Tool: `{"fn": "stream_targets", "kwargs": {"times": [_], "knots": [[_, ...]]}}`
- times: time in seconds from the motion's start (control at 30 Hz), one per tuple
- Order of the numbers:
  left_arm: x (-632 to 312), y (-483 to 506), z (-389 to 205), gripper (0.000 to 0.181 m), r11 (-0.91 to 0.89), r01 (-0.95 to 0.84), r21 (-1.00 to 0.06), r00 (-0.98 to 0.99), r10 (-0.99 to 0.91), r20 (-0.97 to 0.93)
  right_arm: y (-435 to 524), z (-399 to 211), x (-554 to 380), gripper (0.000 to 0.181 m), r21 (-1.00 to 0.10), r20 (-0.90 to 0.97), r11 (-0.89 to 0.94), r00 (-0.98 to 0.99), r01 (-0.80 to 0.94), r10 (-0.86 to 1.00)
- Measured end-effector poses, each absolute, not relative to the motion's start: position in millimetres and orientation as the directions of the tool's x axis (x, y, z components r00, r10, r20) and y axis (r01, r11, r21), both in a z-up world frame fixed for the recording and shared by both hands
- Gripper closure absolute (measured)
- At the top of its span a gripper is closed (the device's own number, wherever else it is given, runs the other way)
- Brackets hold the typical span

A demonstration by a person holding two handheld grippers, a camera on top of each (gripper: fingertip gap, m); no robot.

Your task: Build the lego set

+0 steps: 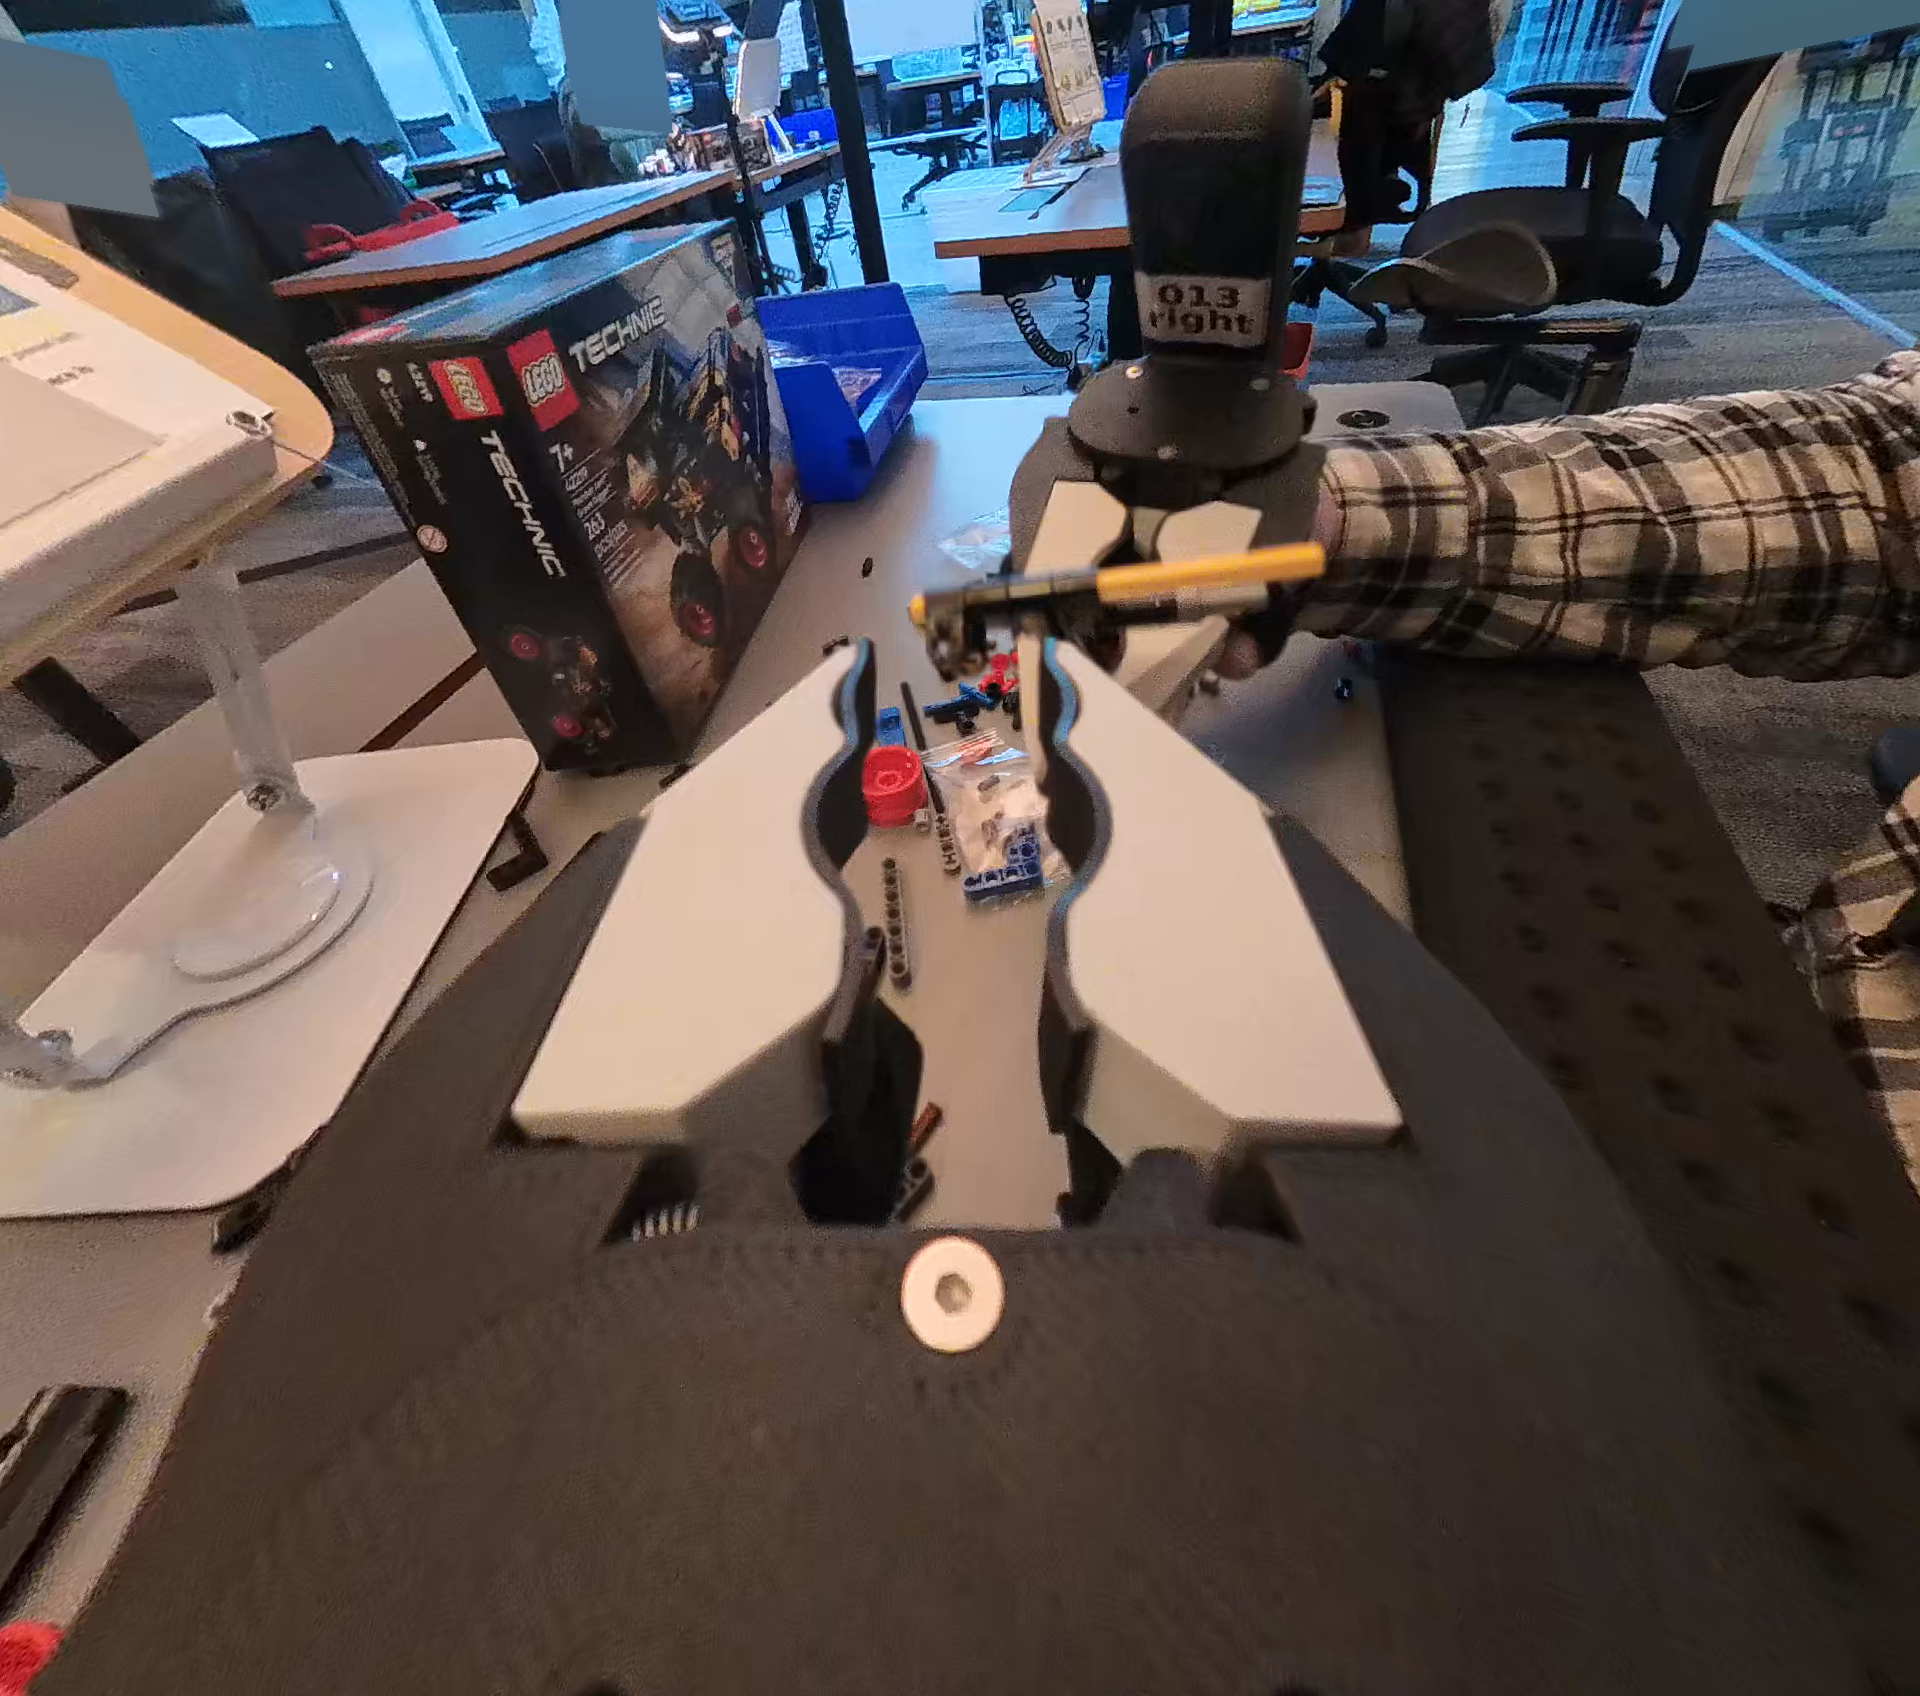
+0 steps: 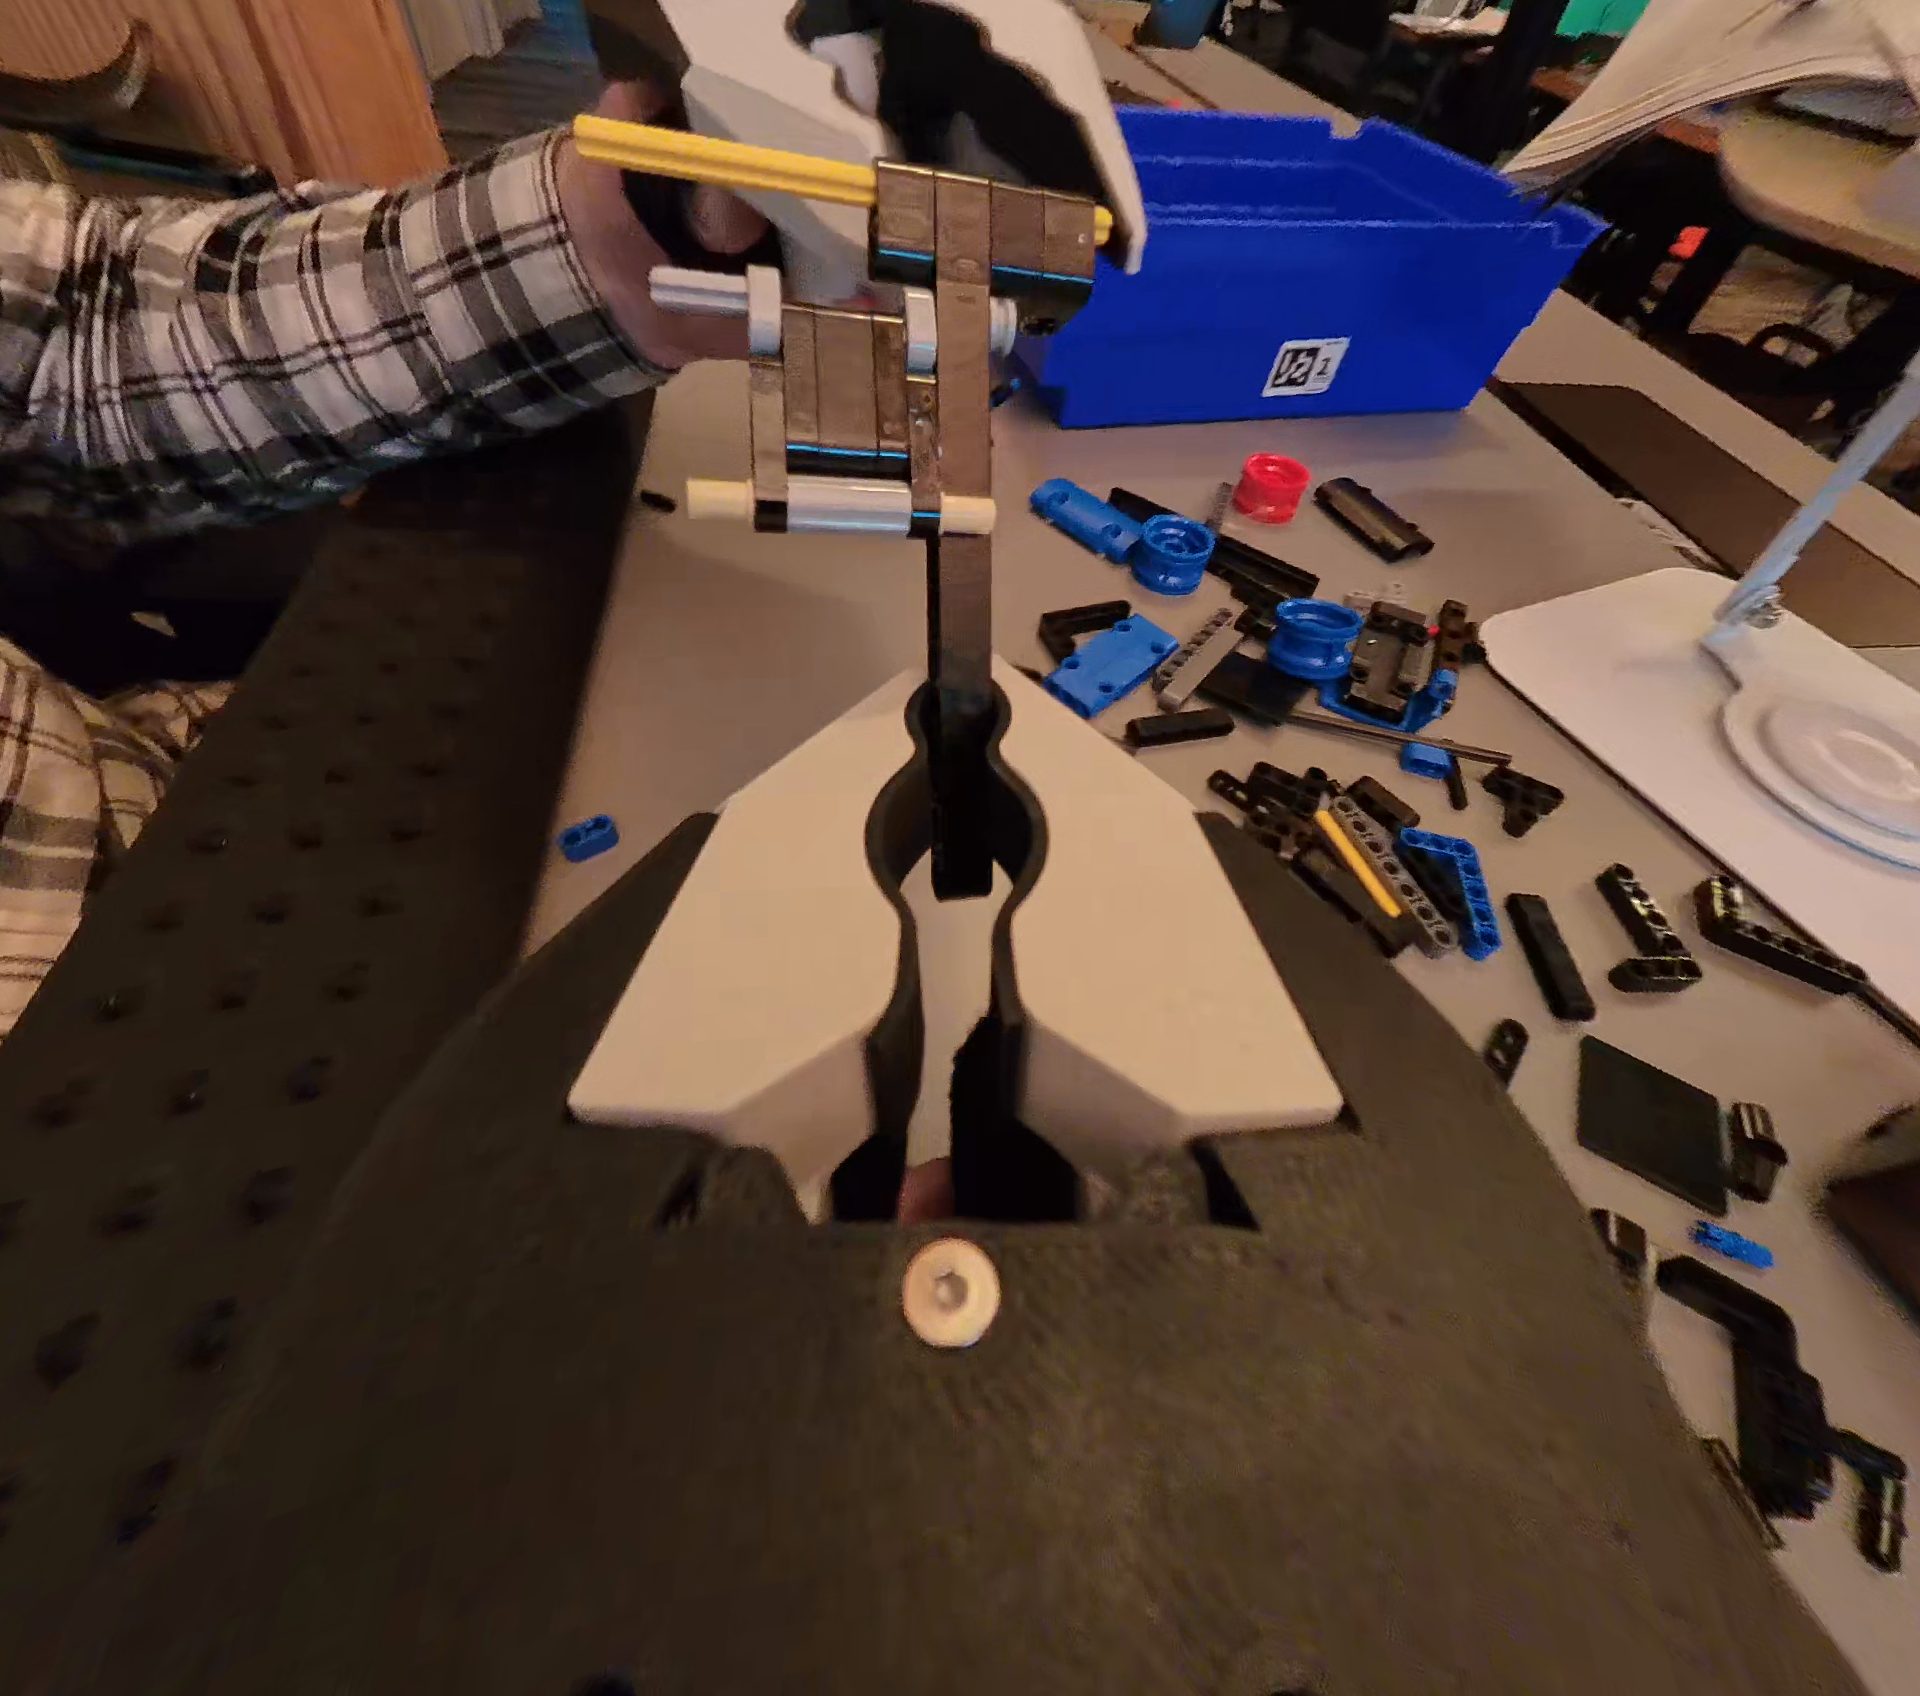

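1. Above the table (image 2: 790, 607), near its blue-bin (image 2: 1309, 264) edge: right gripper (image 2: 961, 773) clenched on the black beam of the sub-assembly (image 2: 883, 358), held upright.
2. Left gripper (image 1: 951, 742) spread, grasping nothing, tips beside the yellow axle (image 2: 727, 166).
3. Step in hand, as judged: axle seating.
4. Next: align, pinch axle, push through.

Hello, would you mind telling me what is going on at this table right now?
A person in a plaid sleeve is building a lego set with two handheld grippers. The right gripper is shut on the black beam of a partly built assembly, holding it up above the table. The left gripper is open, at the end of the assembly's yellow axle. Loose parts lie scattered on the table, with a blue bin and the set's box beyond.
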State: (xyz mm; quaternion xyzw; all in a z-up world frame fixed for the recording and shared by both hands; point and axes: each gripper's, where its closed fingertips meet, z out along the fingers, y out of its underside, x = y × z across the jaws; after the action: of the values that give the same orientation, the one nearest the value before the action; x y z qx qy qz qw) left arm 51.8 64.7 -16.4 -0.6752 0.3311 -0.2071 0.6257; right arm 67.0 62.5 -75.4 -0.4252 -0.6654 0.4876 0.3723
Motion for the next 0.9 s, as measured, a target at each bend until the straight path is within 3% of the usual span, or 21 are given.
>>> {"fn": "stream_targets", "kwargs": {"times": [0.1, 0.9], "knots": [[59.5, 64.1, -18.6, 0.172, 0.022, -0.205, -0.978, 0.68, -0.716, -0.159, 54.5, -83.0, 66.5, 0.181, -0.955, 0.094, 0.193, -0.388, 0.225, 0.917], [49.4, 71.9, -11.2, 0.175, 0.022, -0.031, -0.999, 0.7, -0.713, -0.038, 73.9, -59.0, 65.3, 0.173, -0.984, 0.068, 0.111, -0.279, 0.142, 0.958]]}}
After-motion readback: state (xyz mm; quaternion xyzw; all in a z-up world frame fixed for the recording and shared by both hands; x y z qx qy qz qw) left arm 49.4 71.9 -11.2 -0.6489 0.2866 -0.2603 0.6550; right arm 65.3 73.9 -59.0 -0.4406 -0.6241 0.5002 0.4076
